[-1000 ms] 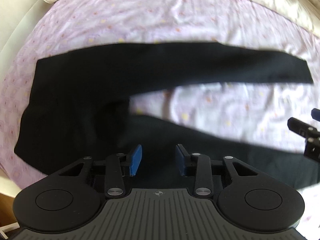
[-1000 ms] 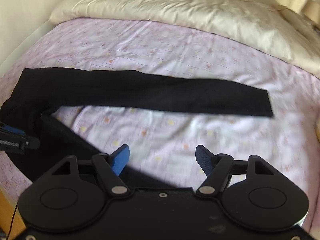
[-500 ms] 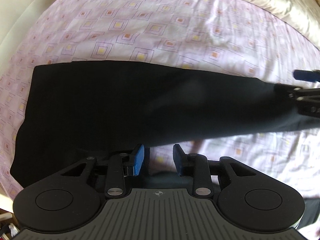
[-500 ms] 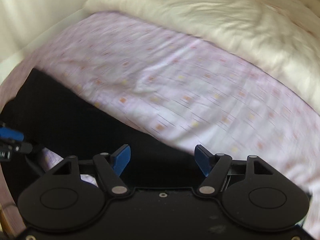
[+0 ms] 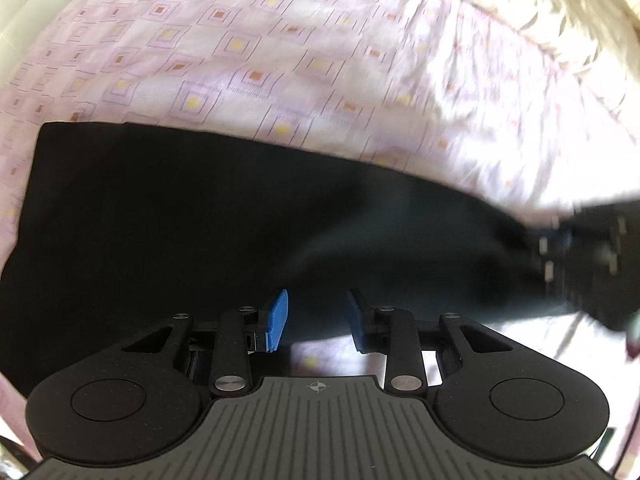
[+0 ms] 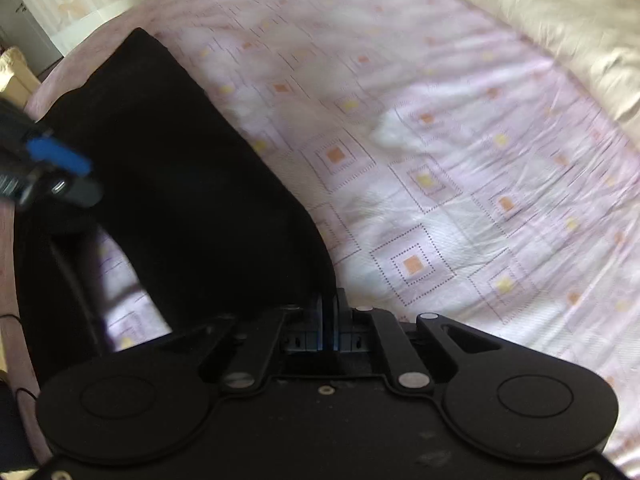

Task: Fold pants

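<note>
Black pants (image 5: 200, 232) flat on the bed's pink sheet (image 5: 320, 60), left tool (image 5: 314, 322) apart above their near edge, right tool (image 6: 329, 320) clamped on pants at 6 o'clock, pillow (image 6: 540, 8) at 1 o'clock

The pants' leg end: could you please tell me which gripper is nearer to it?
Right. The right gripper has its jaws shut on the leg end of the pants; the left gripper, jaws open, hovers farther up the pants.
</note>
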{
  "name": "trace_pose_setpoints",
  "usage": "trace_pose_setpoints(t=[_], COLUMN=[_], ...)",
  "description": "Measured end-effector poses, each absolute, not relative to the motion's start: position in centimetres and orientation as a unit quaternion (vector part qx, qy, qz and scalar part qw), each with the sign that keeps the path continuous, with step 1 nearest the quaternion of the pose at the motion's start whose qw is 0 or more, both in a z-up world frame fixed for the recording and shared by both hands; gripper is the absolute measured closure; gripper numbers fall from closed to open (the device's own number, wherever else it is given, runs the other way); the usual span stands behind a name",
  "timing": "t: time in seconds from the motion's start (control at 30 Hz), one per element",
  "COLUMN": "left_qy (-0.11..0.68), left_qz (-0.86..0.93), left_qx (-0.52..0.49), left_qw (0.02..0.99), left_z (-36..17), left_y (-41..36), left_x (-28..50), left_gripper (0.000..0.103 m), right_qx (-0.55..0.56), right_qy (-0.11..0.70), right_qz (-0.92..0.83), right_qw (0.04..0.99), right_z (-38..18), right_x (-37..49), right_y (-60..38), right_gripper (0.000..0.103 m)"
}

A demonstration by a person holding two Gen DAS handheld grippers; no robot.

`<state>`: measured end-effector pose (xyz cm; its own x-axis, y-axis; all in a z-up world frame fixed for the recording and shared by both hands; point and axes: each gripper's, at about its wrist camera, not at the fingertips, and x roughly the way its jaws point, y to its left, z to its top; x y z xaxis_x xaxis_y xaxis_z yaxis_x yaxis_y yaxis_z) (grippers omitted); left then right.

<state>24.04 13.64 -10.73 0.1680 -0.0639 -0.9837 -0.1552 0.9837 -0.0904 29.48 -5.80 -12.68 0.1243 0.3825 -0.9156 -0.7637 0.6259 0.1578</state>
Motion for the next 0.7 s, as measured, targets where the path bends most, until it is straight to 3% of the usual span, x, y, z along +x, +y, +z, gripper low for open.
trace_pose_setpoints(t=[0.17,0.4,0.7], left_qy=[0.642,0.663,0.703], left_qz=[0.011,-0.002,0.004], left_qx=[-0.134,-0.158,-0.180], left_qw=[0.755,0.732,0.689], left_z=[-10.2,-10.8,-13.7], left_y=[13.4,11.7,10.7], left_x=[25.8,27.4,28.3], left_gripper=[0.071,0.071,0.071], right_qx=[-0.197,-0.207,-0.206], right_qy=[0.495,0.492,0.488], right_qz=[0.385,0.360,0.343], right_qw=[0.754,0.765,0.776], right_z=[-9.7,-10.0,-9.9], right_x=[23.2,15.8,15.2], right_y=[-6.5,-5.4,-5.1], right_gripper=[0.097,0.097,0.097])
